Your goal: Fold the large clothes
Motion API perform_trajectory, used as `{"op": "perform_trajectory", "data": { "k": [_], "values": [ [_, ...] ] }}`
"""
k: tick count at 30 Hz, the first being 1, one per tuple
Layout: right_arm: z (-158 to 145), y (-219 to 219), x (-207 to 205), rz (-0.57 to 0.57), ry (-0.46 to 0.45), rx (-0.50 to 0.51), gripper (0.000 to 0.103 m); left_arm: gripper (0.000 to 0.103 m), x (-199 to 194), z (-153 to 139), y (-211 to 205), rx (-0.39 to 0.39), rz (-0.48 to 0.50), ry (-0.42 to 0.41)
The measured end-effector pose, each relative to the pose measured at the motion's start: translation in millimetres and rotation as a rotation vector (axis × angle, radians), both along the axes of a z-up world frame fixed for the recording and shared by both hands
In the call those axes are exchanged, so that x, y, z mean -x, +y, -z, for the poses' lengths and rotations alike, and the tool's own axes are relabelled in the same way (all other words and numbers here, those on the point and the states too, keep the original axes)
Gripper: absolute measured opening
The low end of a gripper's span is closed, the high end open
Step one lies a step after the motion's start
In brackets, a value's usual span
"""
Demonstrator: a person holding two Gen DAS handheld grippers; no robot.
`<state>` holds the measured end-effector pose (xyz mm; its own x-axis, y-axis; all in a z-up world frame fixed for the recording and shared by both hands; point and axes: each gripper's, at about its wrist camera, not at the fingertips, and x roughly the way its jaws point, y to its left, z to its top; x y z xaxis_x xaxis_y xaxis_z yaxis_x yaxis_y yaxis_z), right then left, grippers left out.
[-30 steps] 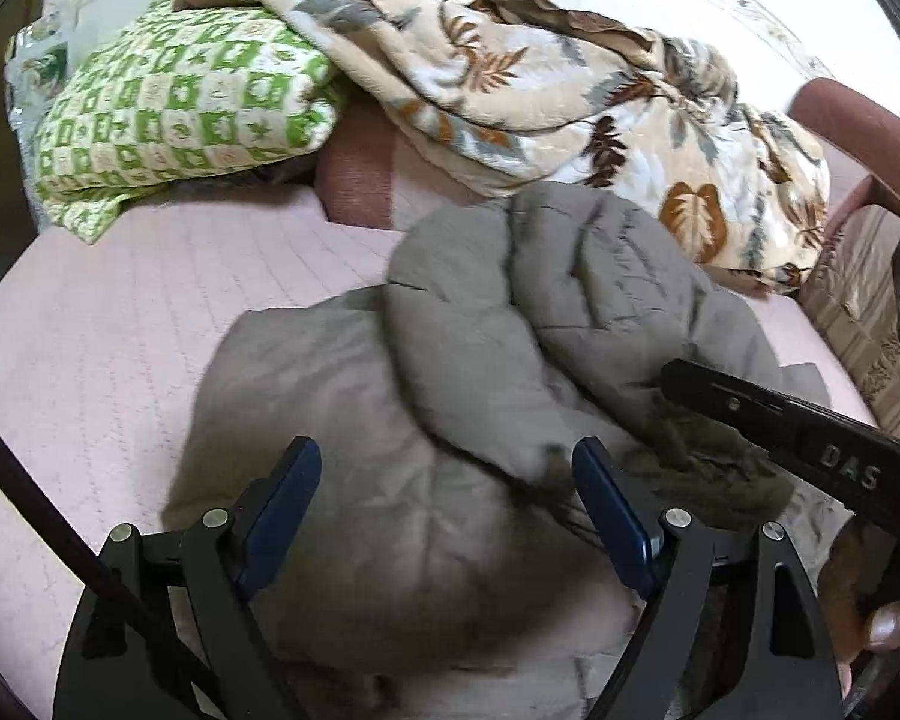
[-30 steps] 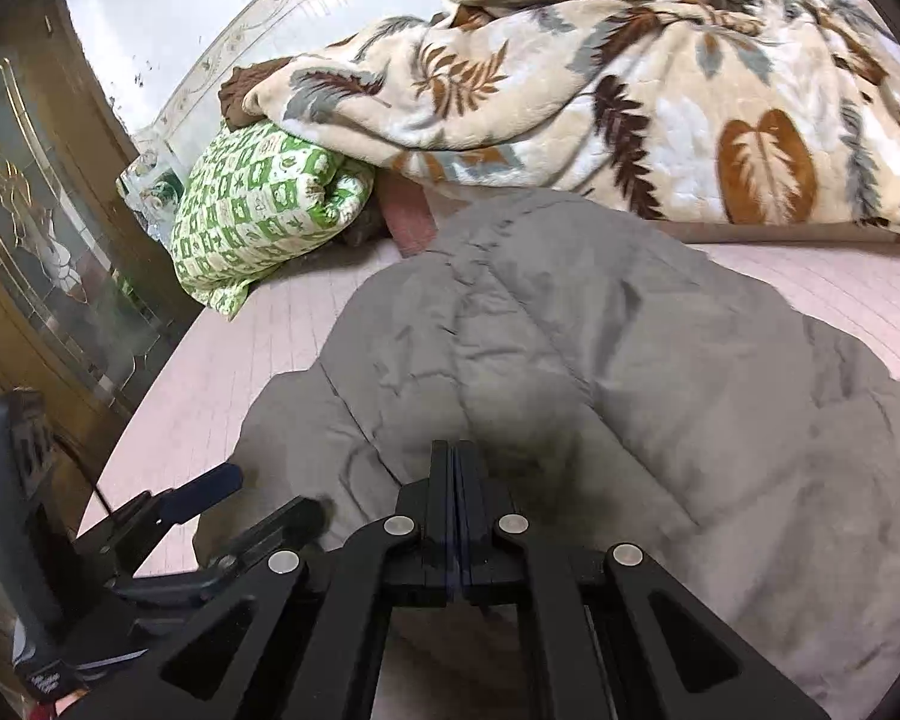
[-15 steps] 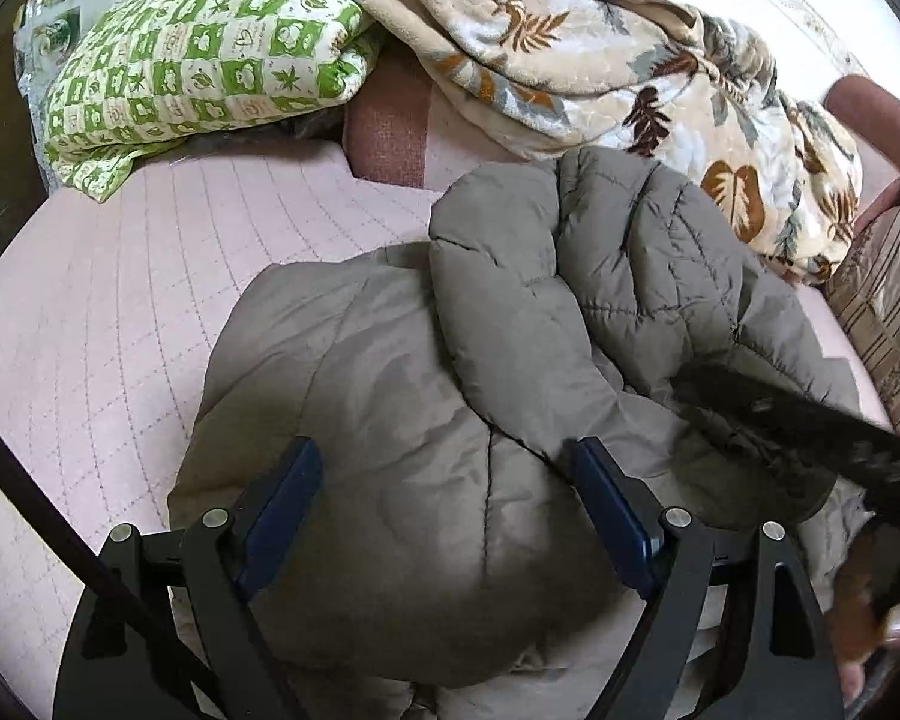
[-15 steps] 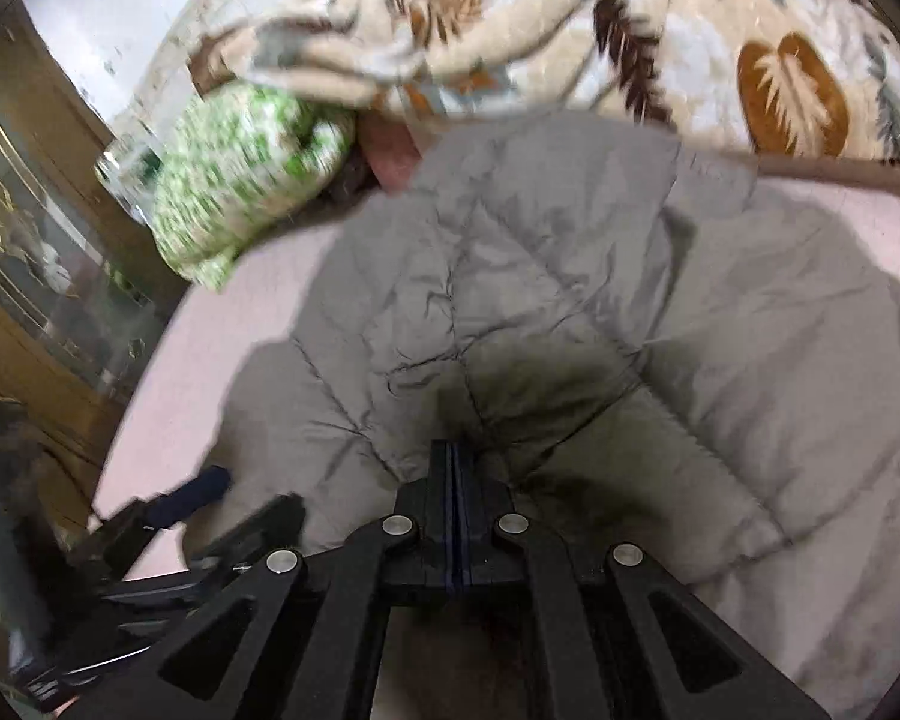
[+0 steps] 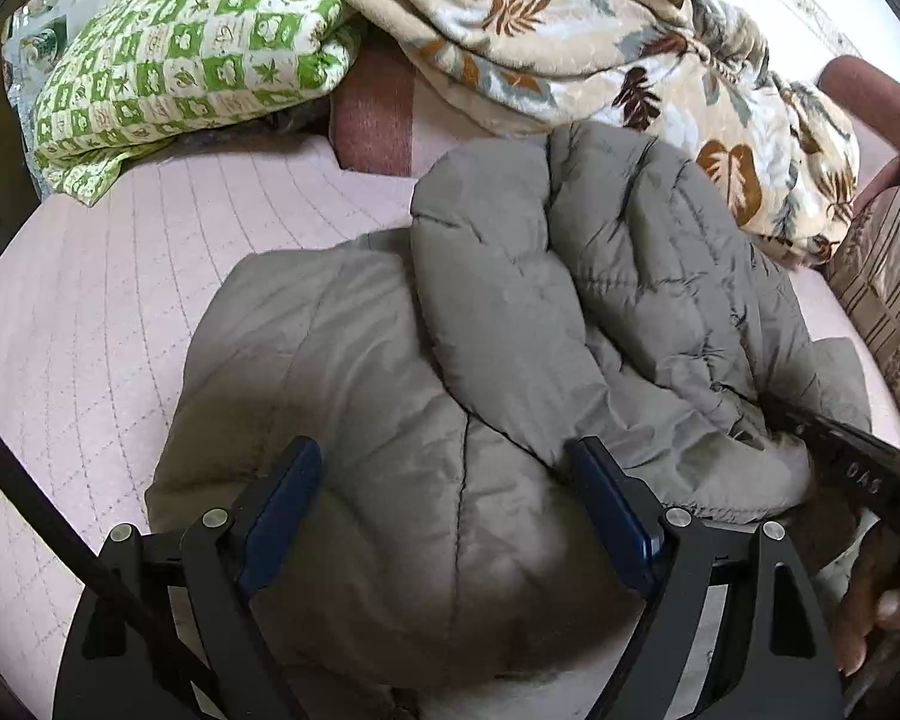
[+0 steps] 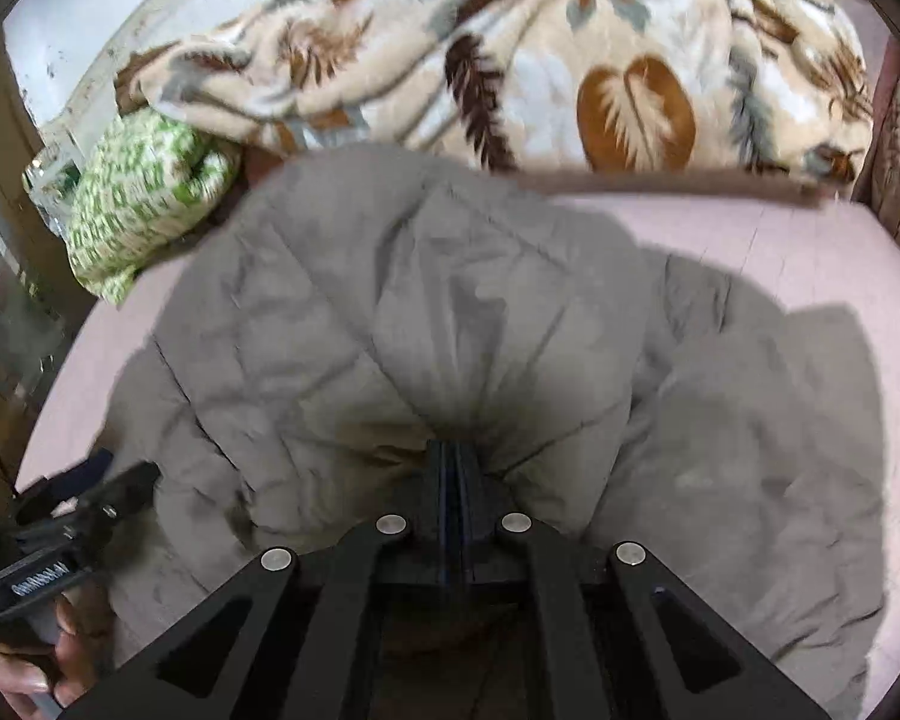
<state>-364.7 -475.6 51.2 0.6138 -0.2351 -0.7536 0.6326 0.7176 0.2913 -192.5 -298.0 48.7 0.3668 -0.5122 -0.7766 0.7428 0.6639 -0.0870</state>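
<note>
A grey puffer jacket (image 5: 510,330) lies bunched on the pink quilted bed (image 5: 90,330); it also fills the right wrist view (image 6: 450,312). My left gripper (image 5: 450,480) is open, its blue-padded fingers (image 5: 282,498) spread just above the jacket's near part, holding nothing. My right gripper (image 6: 452,462) is shut on a pinched fold of the jacket's near edge. It shows at the right edge of the left wrist view (image 5: 852,468), reaching into the jacket. The left gripper shows at the lower left of the right wrist view (image 6: 90,480).
A green-and-white patterned pillow (image 5: 180,54) and a leaf-print blanket (image 5: 570,42) are piled at the head of the bed. A striped, maroon armchair (image 5: 888,276) stands at the right. A dark wooden cabinet (image 6: 6,300) stands at the left.
Both grippers have moved forward over the jacket, so it looks larger and nearer. The right gripper stays shut on the fold and the left stays open.
</note>
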Motion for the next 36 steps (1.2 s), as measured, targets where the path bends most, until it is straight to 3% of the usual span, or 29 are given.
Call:
{"op": "perform_trajectory", "data": {
  "k": [5,12,17,21,26,31,36],
  "values": [
    [6.0,-0.5,-1.5,0.004,0.004,-0.025,0.005,0.085,0.8,-0.3,1.3,-0.003,0.007,0.003],
    [-32.5,22.0,14.4,-0.021,-0.112,-0.011,0.005,0.085,10.5,-24.0,9.4,0.112,0.048,0.014],
    [-34.8,45.7,12.0,-0.069,-0.105,0.0,0.019,0.085,26.5,-12.2,-5.0,0.053,0.1,-0.009],
    [-5.6,46.9,4.4,-0.067,-0.038,-0.033,0.019,0.086,30.5,1.5,-13.6,-0.01,0.107,-0.039],
    [9.1,38.7,2.6,-0.064,-0.039,-0.075,0.019,0.089,34.4,6.4,-15.5,-0.029,0.112,-0.07],
    [-14.2,45.9,19.7,-0.046,-0.085,-0.081,0.021,0.089,41.8,-21.5,1.7,0.039,0.128,-0.048],
    [-48.8,82.3,77.5,-0.023,-0.121,-0.057,0.027,0.089,70.5,-54.6,47.7,0.104,0.137,-0.063]
  ]
}}
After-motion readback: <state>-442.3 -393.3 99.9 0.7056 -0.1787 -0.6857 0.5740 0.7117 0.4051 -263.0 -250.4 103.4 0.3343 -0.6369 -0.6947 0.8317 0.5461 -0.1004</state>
